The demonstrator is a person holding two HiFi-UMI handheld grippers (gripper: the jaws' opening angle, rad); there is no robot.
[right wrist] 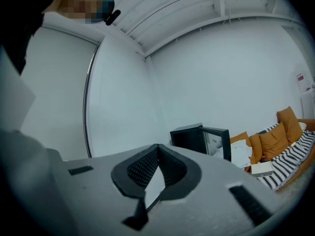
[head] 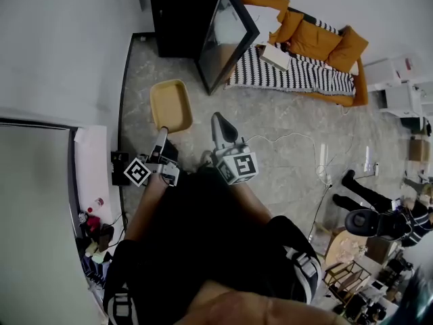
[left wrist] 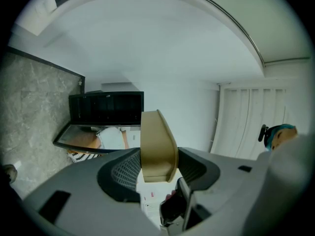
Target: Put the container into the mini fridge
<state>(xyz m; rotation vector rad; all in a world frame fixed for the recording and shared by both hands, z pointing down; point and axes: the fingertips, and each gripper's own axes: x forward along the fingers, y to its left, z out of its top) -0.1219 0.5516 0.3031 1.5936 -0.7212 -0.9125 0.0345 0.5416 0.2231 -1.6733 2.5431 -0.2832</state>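
Observation:
A tan, shallow plastic container [head: 170, 105] hangs above the floor, with my left gripper [head: 162, 135] shut on its near rim. In the left gripper view the container [left wrist: 157, 144] stands edge-on between the two dark pads [left wrist: 124, 173], pointing toward the black mini fridge [left wrist: 106, 108]. The fridge [head: 181, 11] stands against the far wall with its glass door [head: 226, 36] swung open. My right gripper [head: 218, 122] is beside the container's right side, shut and holding nothing. Its tips [right wrist: 156, 149] meet, with the fridge [right wrist: 189, 137] beyond them.
An orange sofa [head: 318, 42] with a striped blanket [head: 291, 70] lies right of the fridge. White cables [head: 298, 141] trail over the stone floor. A white wall [head: 61, 46] runs along the left. Shelves and clutter [head: 379, 269] fill the lower right, near a person's dark legs [head: 358, 191].

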